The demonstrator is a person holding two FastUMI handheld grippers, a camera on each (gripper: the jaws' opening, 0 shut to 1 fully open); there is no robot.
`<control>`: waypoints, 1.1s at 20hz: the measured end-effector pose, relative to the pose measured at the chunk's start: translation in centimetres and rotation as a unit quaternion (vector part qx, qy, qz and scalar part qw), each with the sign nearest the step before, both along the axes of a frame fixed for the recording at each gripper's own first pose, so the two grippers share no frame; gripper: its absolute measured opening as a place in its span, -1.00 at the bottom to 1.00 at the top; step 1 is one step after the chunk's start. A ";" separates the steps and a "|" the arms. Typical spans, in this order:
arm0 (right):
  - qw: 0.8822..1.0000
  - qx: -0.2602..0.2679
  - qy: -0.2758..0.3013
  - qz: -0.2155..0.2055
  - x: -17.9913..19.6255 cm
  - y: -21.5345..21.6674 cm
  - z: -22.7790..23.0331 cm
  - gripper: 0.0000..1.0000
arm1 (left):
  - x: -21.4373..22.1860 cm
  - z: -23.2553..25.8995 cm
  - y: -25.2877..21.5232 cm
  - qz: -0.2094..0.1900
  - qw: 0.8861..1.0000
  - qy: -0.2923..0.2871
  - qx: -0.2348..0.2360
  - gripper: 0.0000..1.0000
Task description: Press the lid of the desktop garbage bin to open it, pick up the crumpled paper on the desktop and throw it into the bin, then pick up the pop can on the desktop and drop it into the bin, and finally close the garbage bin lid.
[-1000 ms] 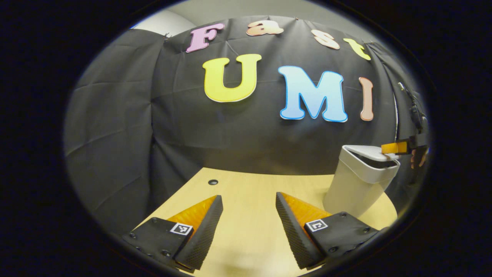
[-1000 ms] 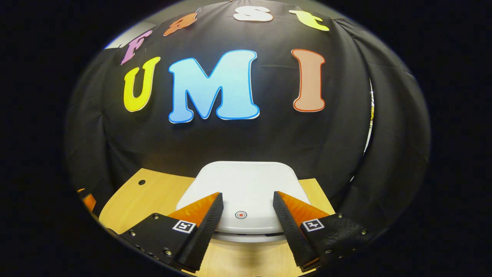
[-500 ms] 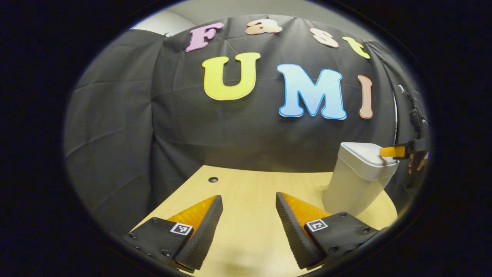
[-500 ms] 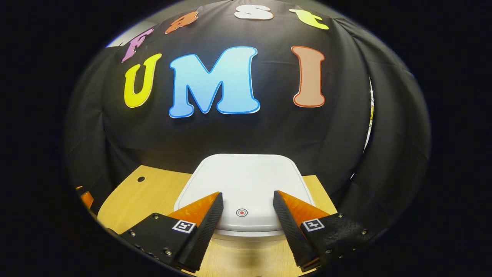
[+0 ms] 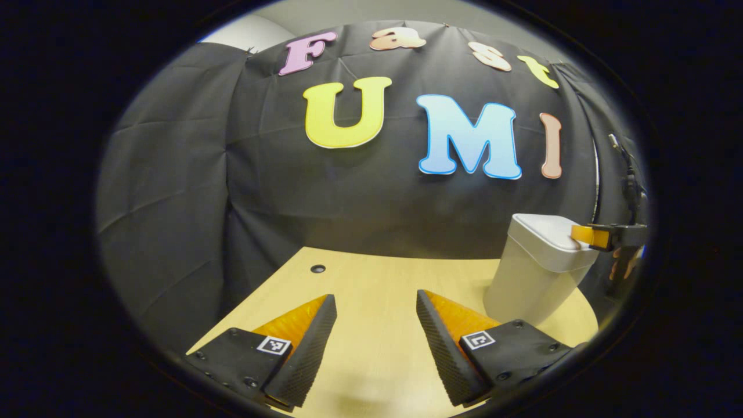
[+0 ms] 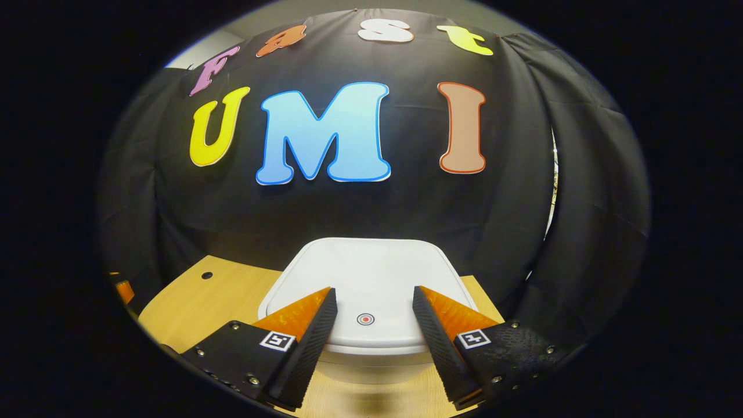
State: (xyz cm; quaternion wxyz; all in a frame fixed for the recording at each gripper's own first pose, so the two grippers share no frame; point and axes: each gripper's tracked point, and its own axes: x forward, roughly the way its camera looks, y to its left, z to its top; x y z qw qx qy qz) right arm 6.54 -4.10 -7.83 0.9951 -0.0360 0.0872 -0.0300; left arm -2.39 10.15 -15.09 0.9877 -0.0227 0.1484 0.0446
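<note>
The white desktop bin (image 5: 537,278) stands at the table's right side with its lid (image 6: 371,270) lying flat on it. A small red dot (image 6: 365,319) marks the lid's near edge. My right gripper (image 6: 372,290) hovers open just over that near edge, one finger on either side of the dot; from the left gripper view its fingertip (image 5: 585,234) sits at the lid's right rim, with the holding hand (image 5: 624,261) behind it. My left gripper (image 5: 375,296) is open above bare wood, left of the bin, with nothing between its fingers.
The light wooden table (image 5: 377,278) has a small round hole (image 5: 317,269) near its back left corner. Black cloth walls close in behind and on both sides. The bin stands close to the table's right edge.
The lid, slightly ajar a second ago, has come down flat on the bin. The right gripper has tipped up a little over it. The left gripper has barely moved.
</note>
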 end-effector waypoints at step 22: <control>0.999 0.032 -0.023 -0.019 -0.1 0.0 0.1 0.71 | 1.1 1.4 -0.4 -0.011 1.000 -0.019 0.002 0.83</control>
